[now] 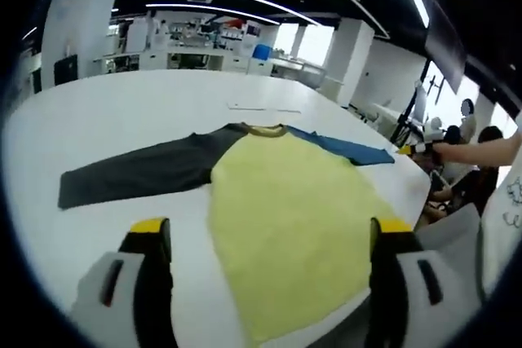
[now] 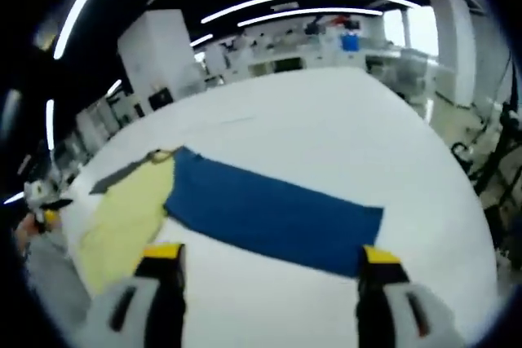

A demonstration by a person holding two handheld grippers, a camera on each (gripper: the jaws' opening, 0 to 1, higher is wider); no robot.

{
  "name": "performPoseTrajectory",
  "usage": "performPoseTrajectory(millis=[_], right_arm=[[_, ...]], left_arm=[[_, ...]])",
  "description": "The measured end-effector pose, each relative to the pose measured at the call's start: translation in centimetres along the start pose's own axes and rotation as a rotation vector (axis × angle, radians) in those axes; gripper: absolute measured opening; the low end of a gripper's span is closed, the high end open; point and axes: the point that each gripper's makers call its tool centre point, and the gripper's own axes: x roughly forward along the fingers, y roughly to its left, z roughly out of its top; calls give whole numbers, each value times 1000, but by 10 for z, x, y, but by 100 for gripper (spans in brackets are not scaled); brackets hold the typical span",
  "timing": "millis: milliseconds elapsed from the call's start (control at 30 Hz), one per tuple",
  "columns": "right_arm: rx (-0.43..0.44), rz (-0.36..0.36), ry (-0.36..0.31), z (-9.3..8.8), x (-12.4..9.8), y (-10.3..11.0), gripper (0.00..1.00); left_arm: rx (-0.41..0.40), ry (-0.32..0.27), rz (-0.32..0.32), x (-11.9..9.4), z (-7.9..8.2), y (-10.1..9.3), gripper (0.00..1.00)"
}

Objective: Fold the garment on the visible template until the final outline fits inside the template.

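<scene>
Yellow-bodied garment point(image 1: 285, 209) lies flat, unfolded, on the white worktop point(image 1: 139, 112); grey sleeve point(image 1: 139, 173) and blue sleeve point(image 2: 273, 209) outstretched. Left tongs point(image 1: 269, 238) and right tongs point(image 2: 269, 262) hover released, empty. Folding not begun; probably grasp a sleeve first.

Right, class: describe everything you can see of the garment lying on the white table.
The garment is a long-sleeved top of soft-looking fabric with a pale yellow body, one dark grey sleeve and one blue sleeve, plus a darker band at the neckline. It lies spread flat and unfolded on the white table, both sleeves stretched outward. Neither tool touches it; each tool's jaws stand open above it.
</scene>
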Motion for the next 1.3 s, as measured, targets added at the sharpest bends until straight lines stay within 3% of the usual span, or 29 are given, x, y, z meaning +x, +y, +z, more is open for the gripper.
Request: performPoseTrajectory(millis=[167,233,300,433,733,967,1300], right_arm=[[89,-62,-6,0,2,-21,78],[84,-91,7,-1,2,-42,73],[63,-149,31,-5,-2,-50,65],[105,-207,44,-14,0,-64,51],[181,-253,65,-23,3,-70,25],[174,-276,91,-31,2,-63,18],[189,-283,108,-32,7,-76,2]], left_arm=[[-19,5,15,-1,-5,0,99],[-26,10,23,-3,-6,0,98],[-26,20,34,-5,-10,0,98],[-36,30,47,-7,-16,2,97],[-42,46,56,-7,-21,-2,95],[-63,54,40,-4,-31,-11,94],[-64,65,26,-6,-33,-17,92]])
